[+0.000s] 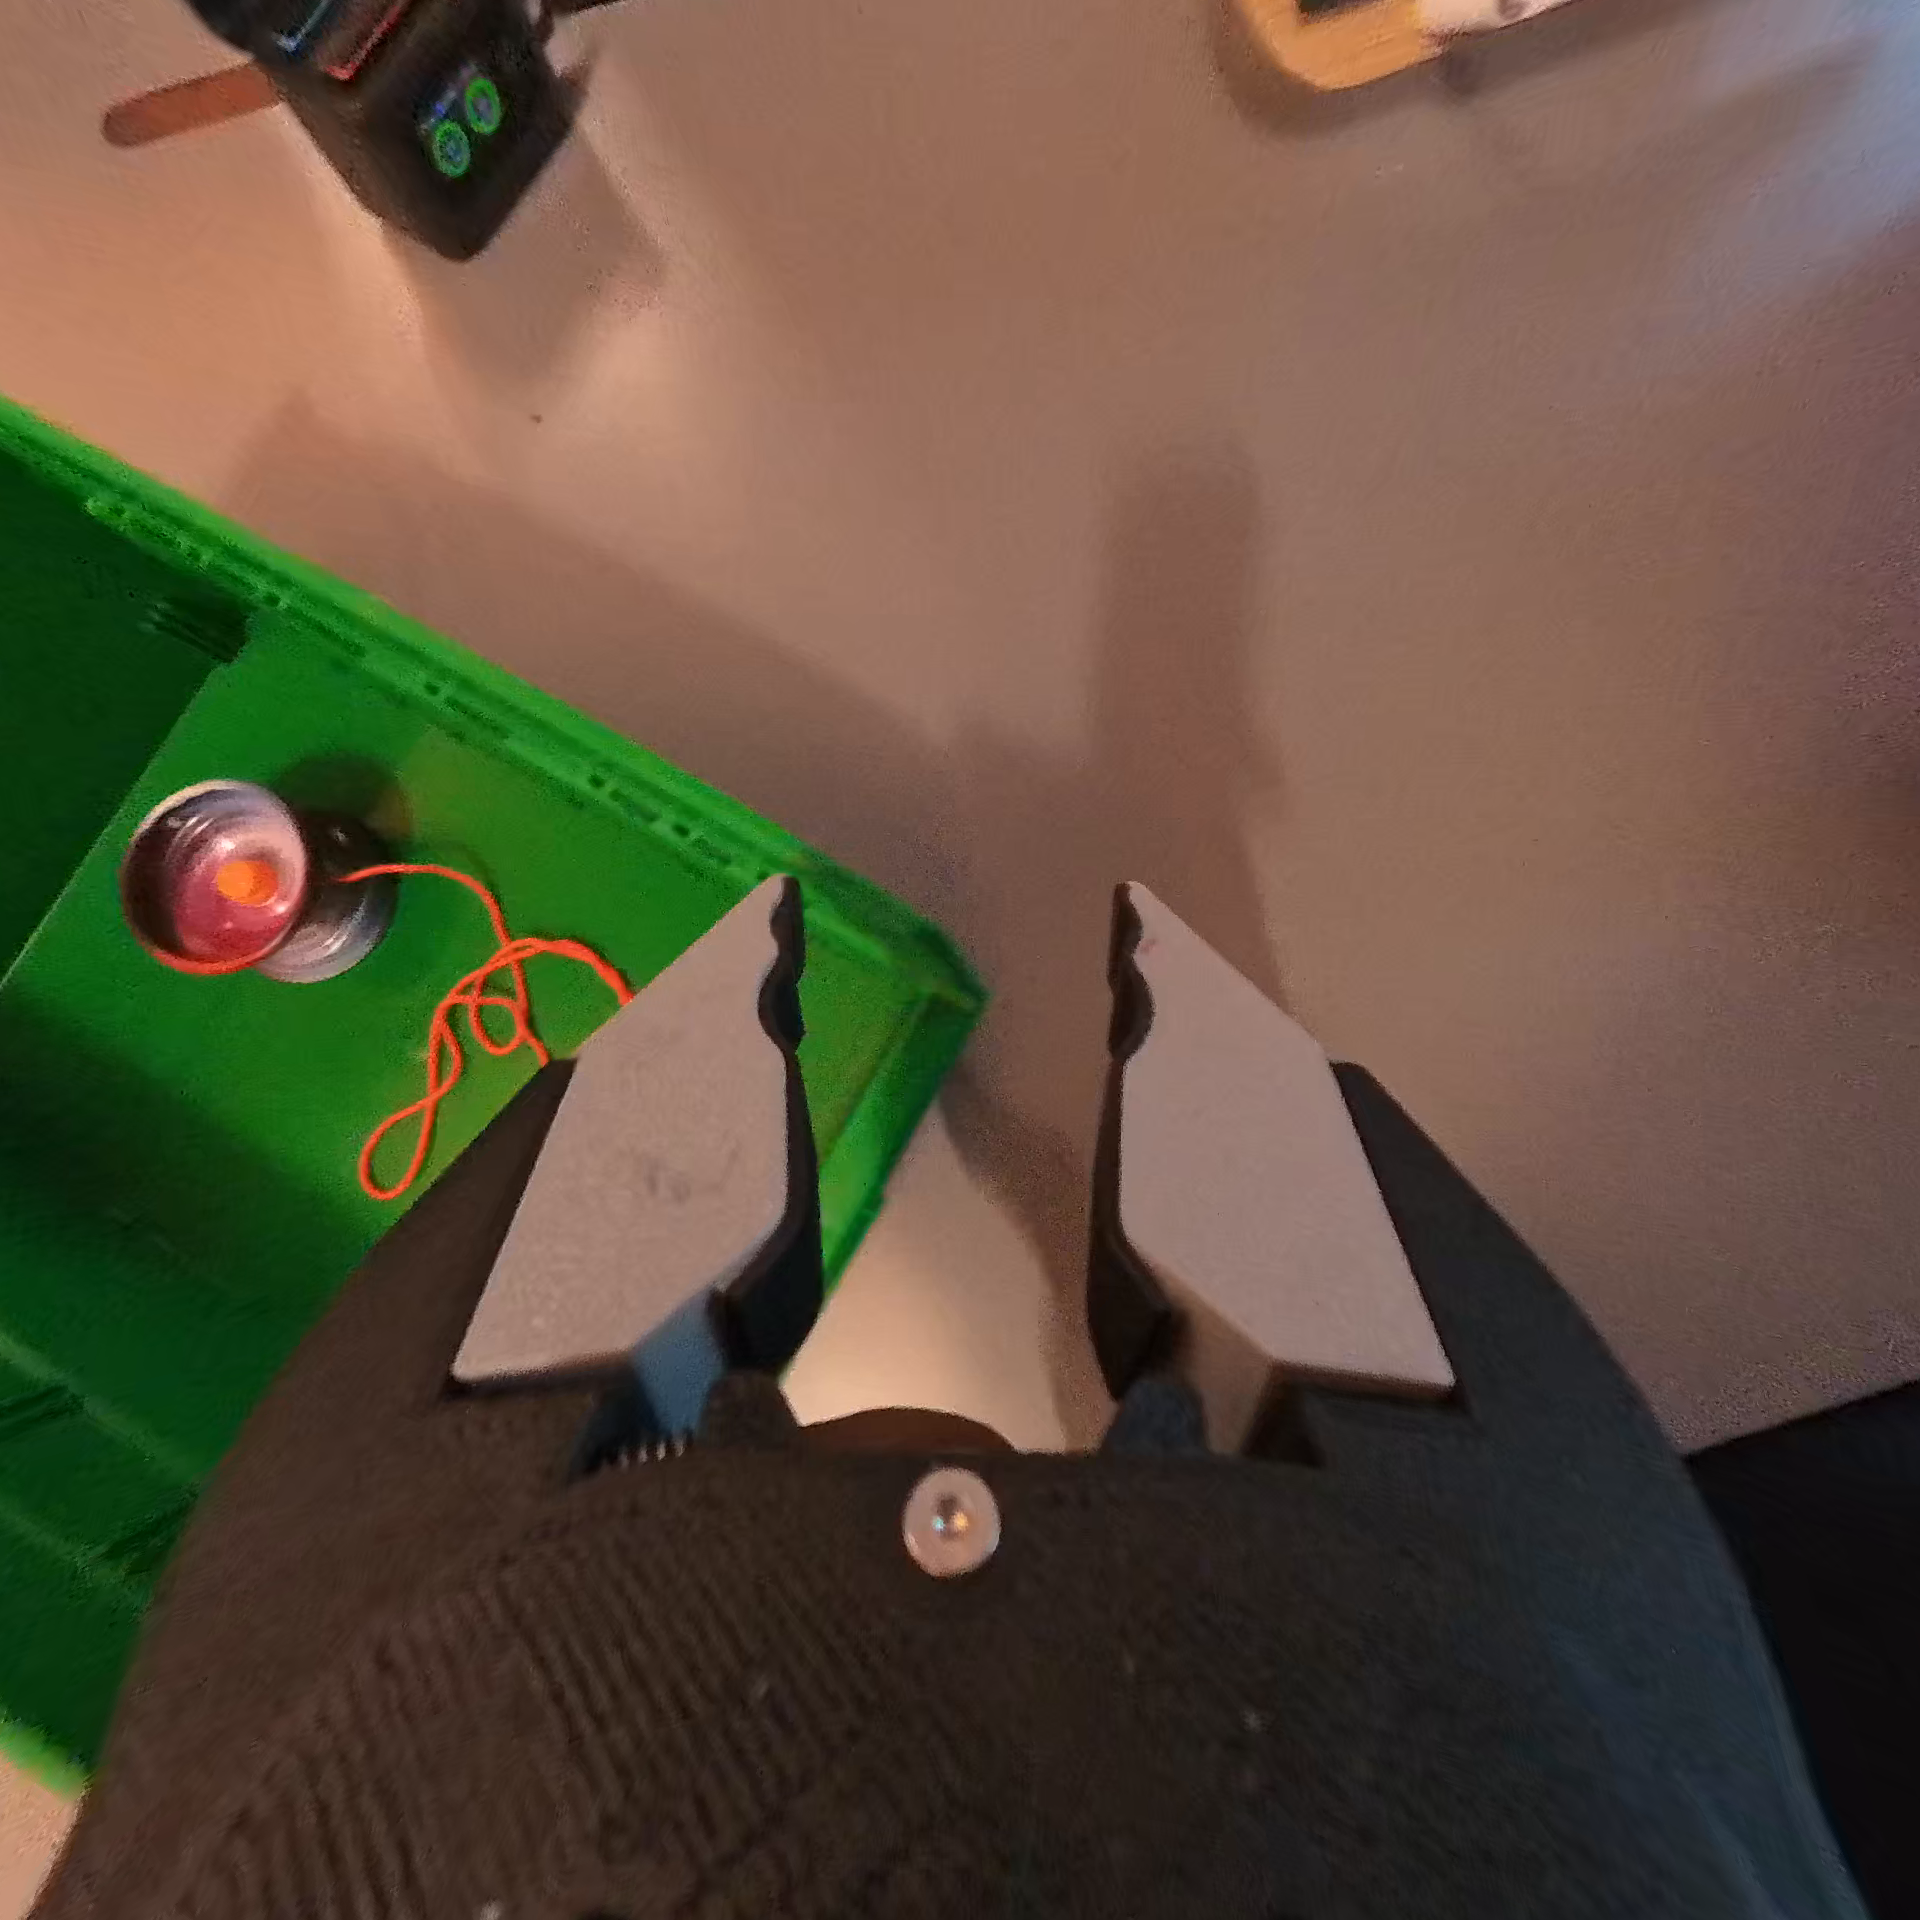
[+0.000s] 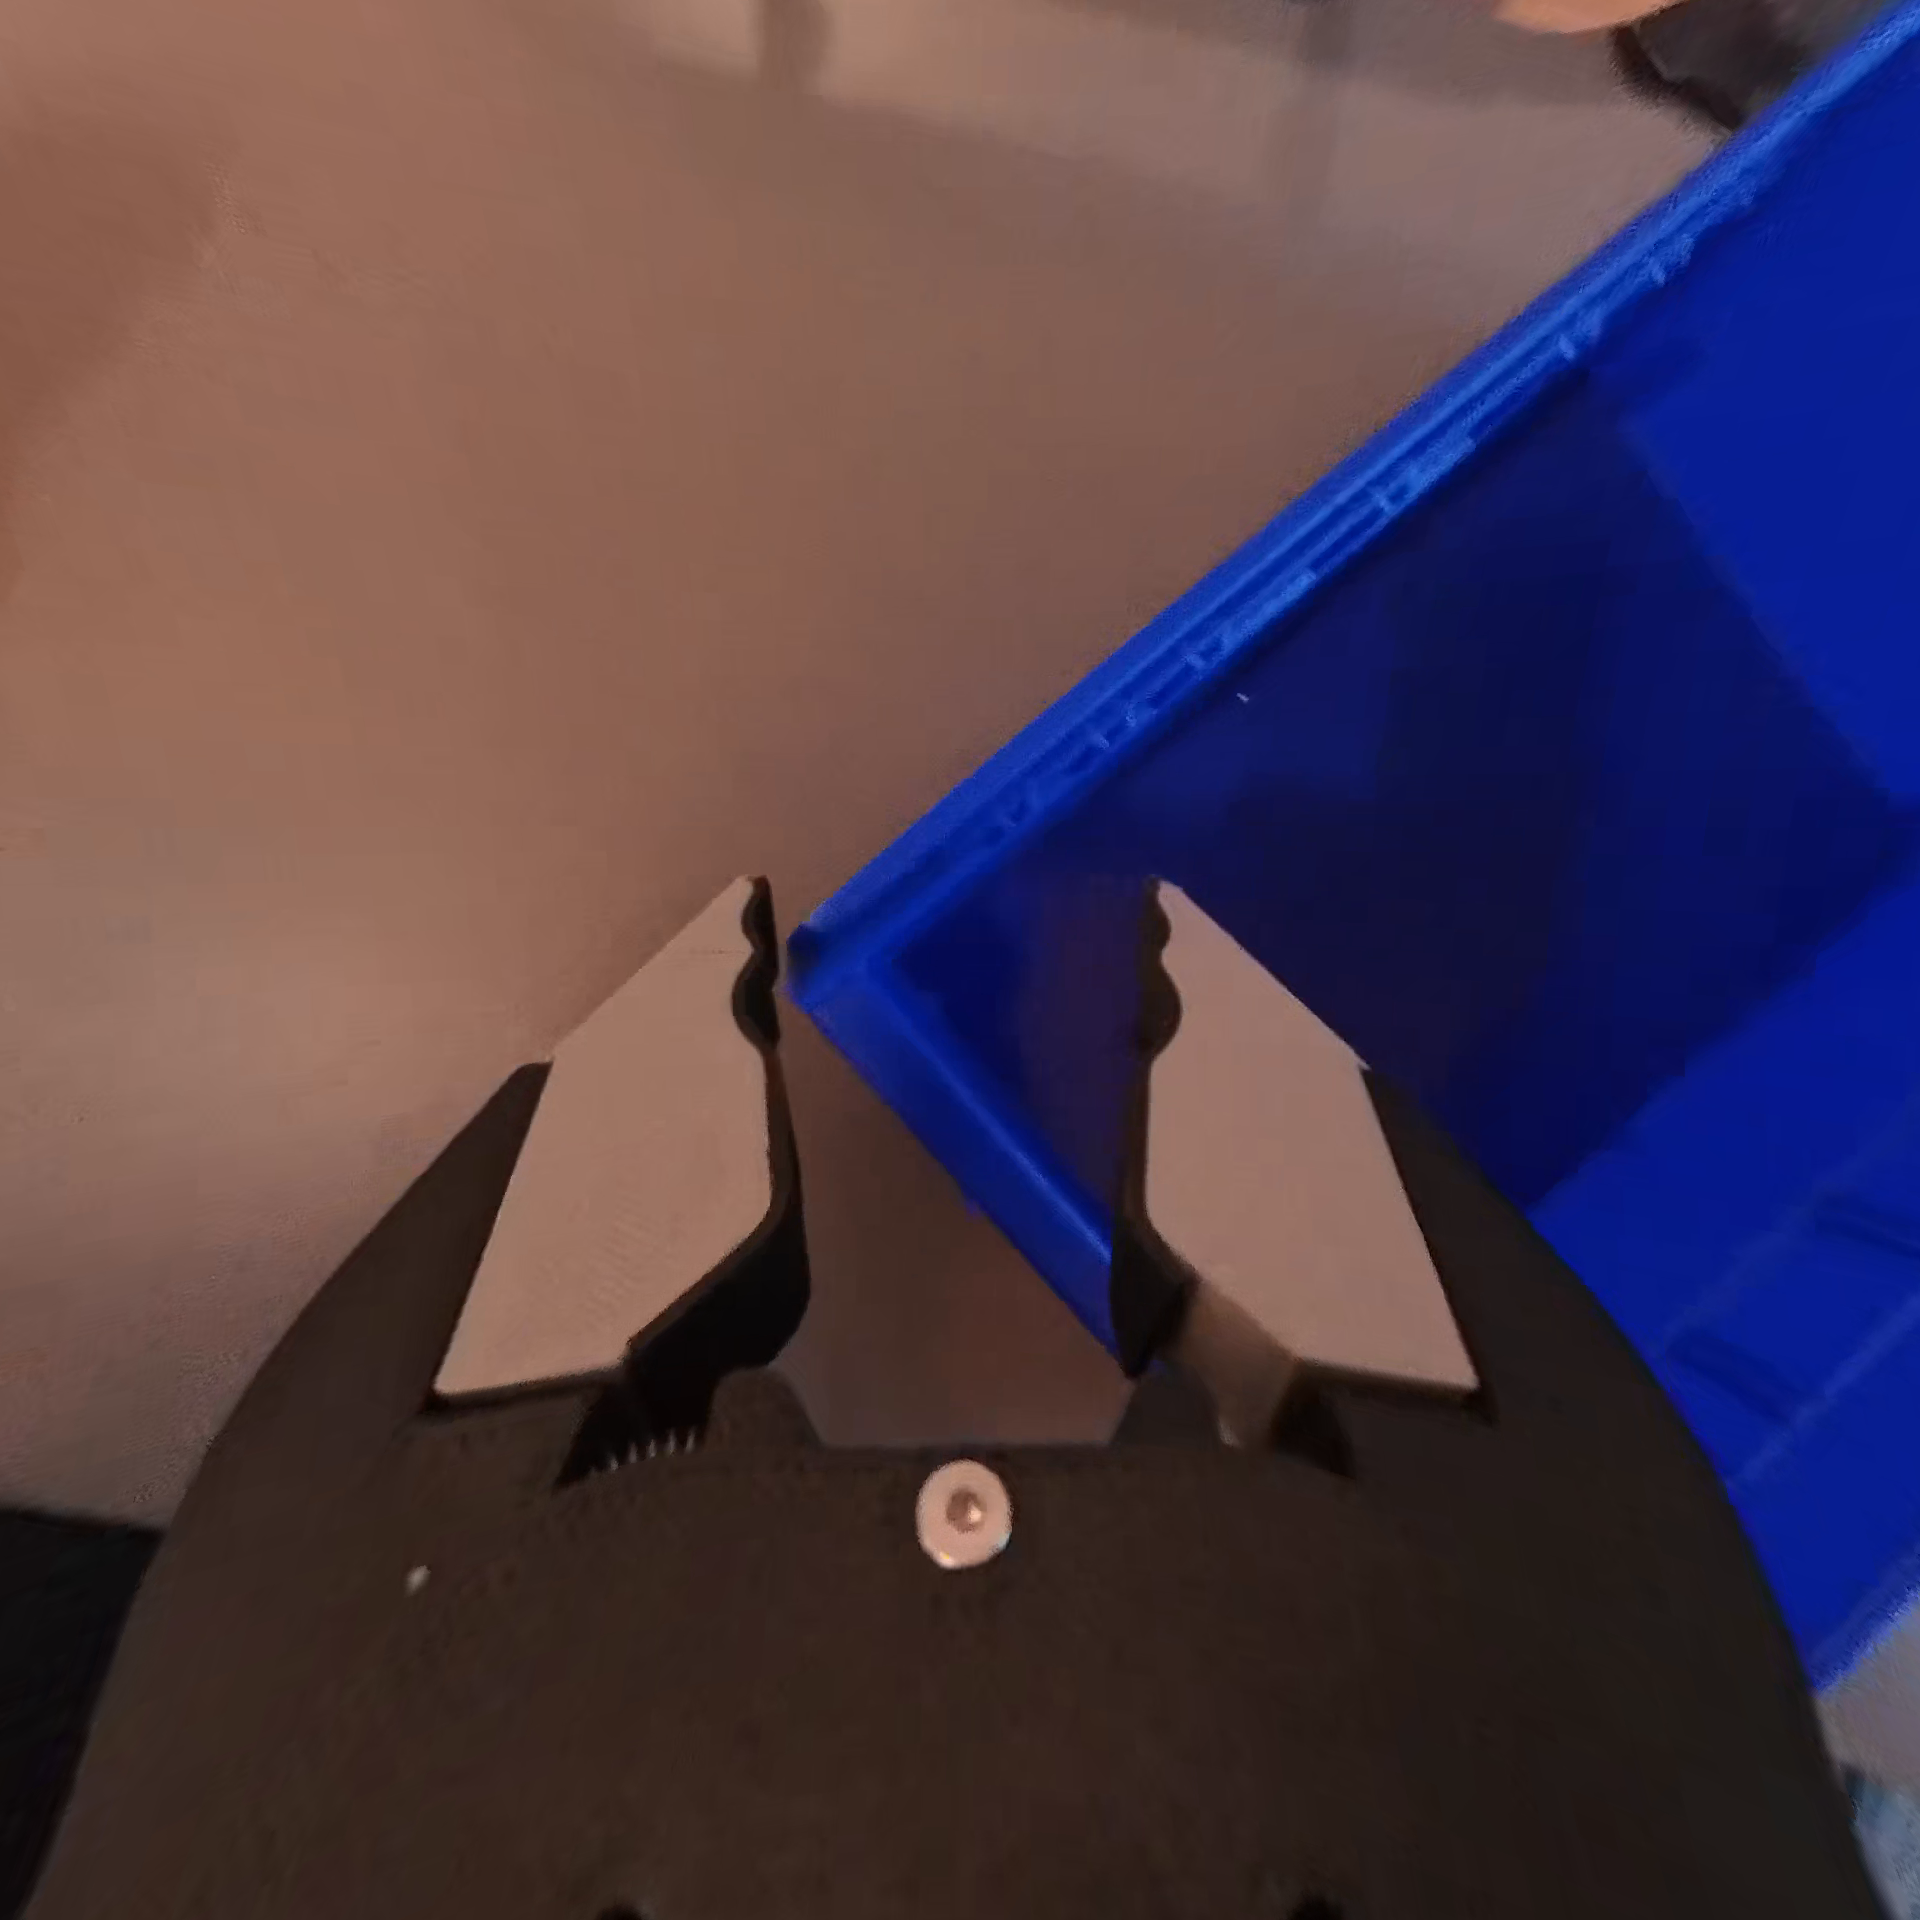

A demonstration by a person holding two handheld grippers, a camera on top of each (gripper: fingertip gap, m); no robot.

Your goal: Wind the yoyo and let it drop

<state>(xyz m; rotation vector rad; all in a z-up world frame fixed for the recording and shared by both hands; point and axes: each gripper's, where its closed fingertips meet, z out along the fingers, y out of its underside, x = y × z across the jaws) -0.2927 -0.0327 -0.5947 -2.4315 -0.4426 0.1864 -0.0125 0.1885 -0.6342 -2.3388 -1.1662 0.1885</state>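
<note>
A yoyo (image 1: 223, 883) with a pink face and an orange centre lies on the floor of a green bin (image 1: 582, 727) at the left of the left wrist view. Its orange string (image 1: 468, 1018) lies unwound in loose loops beside it. My left gripper (image 1: 956, 935) is open and empty, above the bin's right corner, with its left finger (image 1: 675, 1091) over the end of the string. My right gripper (image 2: 956, 935) is open and empty, above the near corner of a blue bin (image 2: 1299, 623). The yoyo does not show in the right wrist view.
A black device (image 1: 436, 114) with green rings stands at the table's far left. A light wooden object (image 1: 1340, 42) lies at the far right. A reddish flat stick (image 1: 187, 104) lies beside the device. The beige table (image 1: 1351, 520) spreads between the bins.
</note>
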